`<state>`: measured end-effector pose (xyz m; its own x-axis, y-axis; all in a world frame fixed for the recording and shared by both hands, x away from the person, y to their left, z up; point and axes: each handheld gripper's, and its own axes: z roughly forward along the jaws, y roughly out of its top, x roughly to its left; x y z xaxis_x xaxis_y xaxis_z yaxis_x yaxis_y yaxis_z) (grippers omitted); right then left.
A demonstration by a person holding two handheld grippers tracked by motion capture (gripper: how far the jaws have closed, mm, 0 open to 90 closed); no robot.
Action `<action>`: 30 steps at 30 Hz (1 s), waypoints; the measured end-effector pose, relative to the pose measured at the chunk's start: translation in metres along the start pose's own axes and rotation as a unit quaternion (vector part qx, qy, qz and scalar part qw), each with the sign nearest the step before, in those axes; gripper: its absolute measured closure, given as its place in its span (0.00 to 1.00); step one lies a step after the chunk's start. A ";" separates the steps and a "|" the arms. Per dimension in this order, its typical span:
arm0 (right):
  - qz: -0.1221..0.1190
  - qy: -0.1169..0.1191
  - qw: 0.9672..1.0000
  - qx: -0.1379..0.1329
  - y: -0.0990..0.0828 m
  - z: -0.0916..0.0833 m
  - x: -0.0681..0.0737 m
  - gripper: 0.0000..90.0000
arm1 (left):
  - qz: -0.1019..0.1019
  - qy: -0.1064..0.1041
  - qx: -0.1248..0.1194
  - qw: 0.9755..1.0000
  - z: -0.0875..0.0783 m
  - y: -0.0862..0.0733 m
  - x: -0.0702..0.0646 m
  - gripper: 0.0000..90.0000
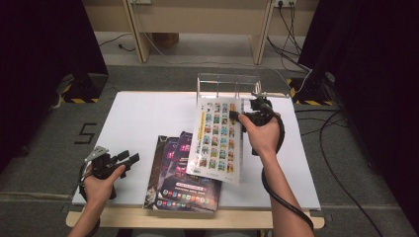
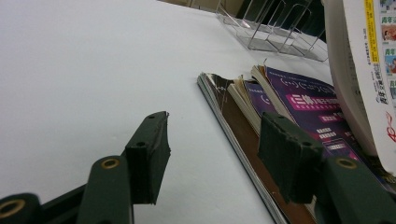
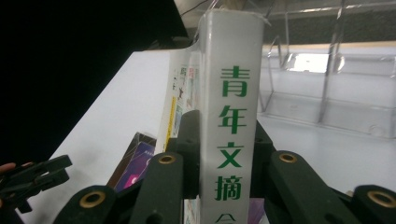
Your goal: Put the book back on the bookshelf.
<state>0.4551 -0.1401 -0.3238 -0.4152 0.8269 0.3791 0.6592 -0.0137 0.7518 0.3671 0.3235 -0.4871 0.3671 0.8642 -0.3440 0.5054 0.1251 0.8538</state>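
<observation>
A thick white book with a grid of small colour pictures on its cover hangs tilted above the table. My right gripper is shut on its spine near the top. In the right gripper view the white spine with green characters stands upright between the clamped jaws. A stack of purple magazines lies flat at the front middle, partly under the lifted book. My left gripper rests open at the front left. Nothing lies between its jaws, and the stack's edge runs beside the right-hand jaw.
A clear acrylic rack with upright dividers stands at the back edge of the white board, just behind the lifted book. Cables trail on the floor to the right. Wooden table legs stand behind the board.
</observation>
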 end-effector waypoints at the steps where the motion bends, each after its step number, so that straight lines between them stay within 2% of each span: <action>1: -0.002 -0.003 1.000 -0.004 0.001 -0.002 -0.001 0.82 | 0.000 0.001 0.000 1.000 0.000 0.000 0.000 0.47; 6: -0.008 -0.021 0.999 -0.022 0.008 -0.010 -0.003 0.82 | 0.002 0.003 0.000 1.000 0.000 0.000 0.000 0.47; 8: -0.014 -0.039 0.999 -0.033 0.012 -0.015 -0.004 0.82 | 0.001 0.004 -0.001 1.000 0.000 0.000 0.000 0.47; 12: -0.023 -0.055 0.997 -0.043 0.015 -0.021 -0.005 0.82 | 0.001 0.004 -0.001 1.000 0.000 0.000 0.000 0.47; 15: -0.021 -0.071 0.996 -0.052 0.019 -0.027 -0.009 0.82 | 0.001 0.004 -0.001 1.000 0.000 0.000 0.000 0.47; 23: -0.025 -0.099 0.993 -0.062 0.027 -0.034 -0.018 0.82 | 0.001 0.002 -0.003 1.000 0.000 0.000 0.001 0.47; 30: -0.027 -0.132 0.988 -0.070 0.033 -0.039 -0.028 0.82 | 0.001 -0.002 -0.005 1.000 0.000 0.000 0.001 0.47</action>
<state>0.4637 -0.1857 -0.2882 -0.2562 0.9464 0.1968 0.5399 -0.0288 0.8412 0.3672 0.3239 -0.4875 0.3712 0.8629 -0.3429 0.4959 0.1280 0.8589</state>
